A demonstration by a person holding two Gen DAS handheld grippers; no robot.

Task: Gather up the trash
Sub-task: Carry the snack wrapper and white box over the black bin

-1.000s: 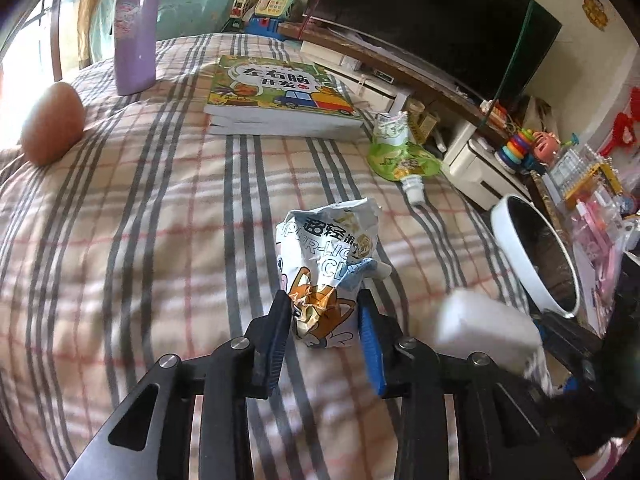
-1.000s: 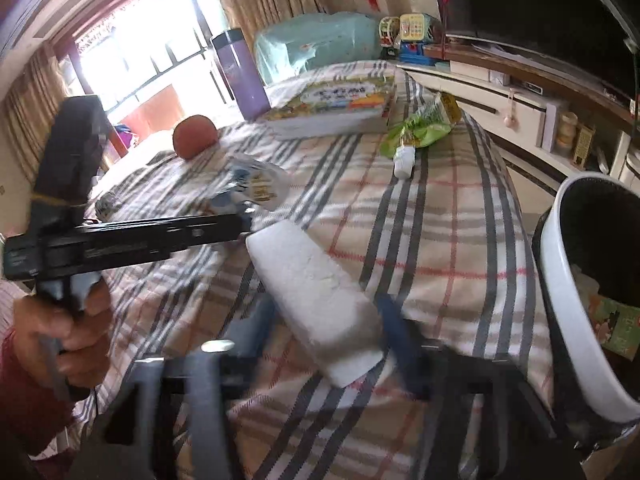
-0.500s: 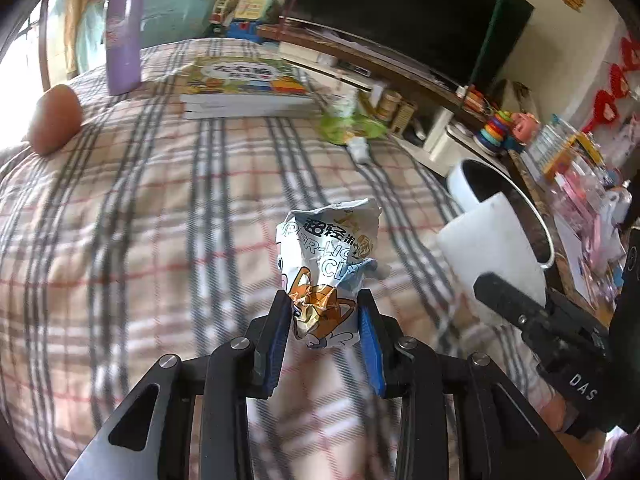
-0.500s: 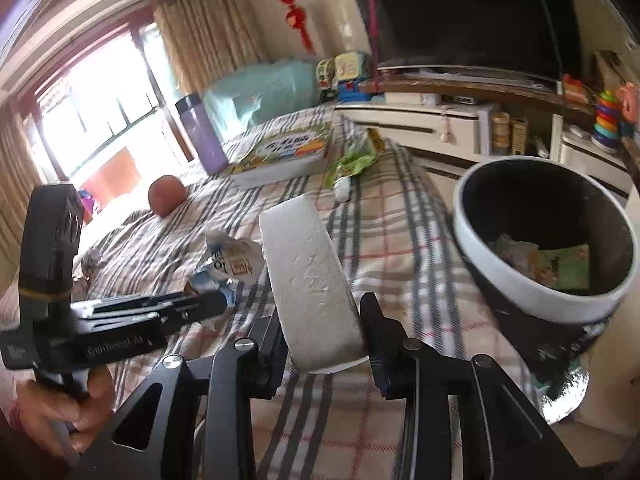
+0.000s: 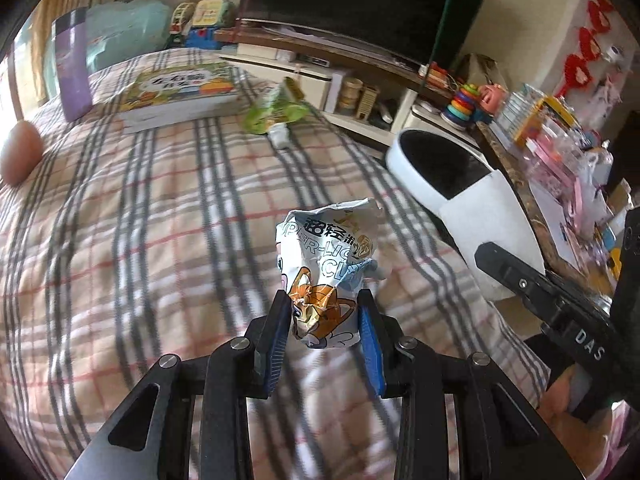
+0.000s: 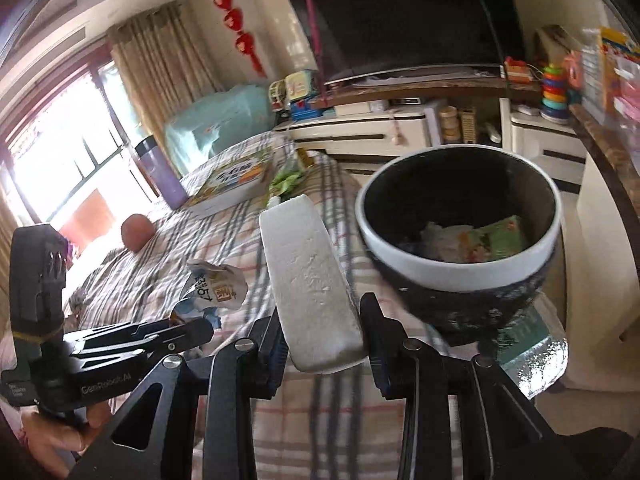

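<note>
Both hands have lifted their loads off the bed and swung them toward the bin over the last second: a second ago the white foam block [image 6: 310,280] lay low over the plaid bedspread [image 5: 132,216] with the waste bin [image 6: 460,268] cut off at the 3 o'clock edge of the right wrist view, and now the bin's whole mouth sits at about 2 o'clock, just beyond the block's far end. The right gripper [image 6: 322,344] pinches the block's near end between its two blue-padded fingers, so the block sticks out forward, tilted up. The left gripper [image 5: 325,322] is clamped on the crumpled snack wrapper [image 5: 326,270], held clear of the bedspread; in its view the bin has come nearer, at 2 o'clock, with the foam block partly across its rim. I judge that both pieces are in the carry stage and the foam is nearly placed for release, the wrapper to follow. The foam looks rigid, light and pebbled, with rounded corners; it should drop cleanly. The wrapper is thin glossy film, creased and printed with a cartoon and Chinese characters, and may cling or spring open. The bin is round with a smooth white rim and a dark liner, already holding some wrappers. At 11 to 12 o'clock in the left view, a green squeeze pouch [image 5: 276,110] with a white cap lies on the bedspread beside a picture book [image 5: 180,88], probably trash yet to collect.
</note>
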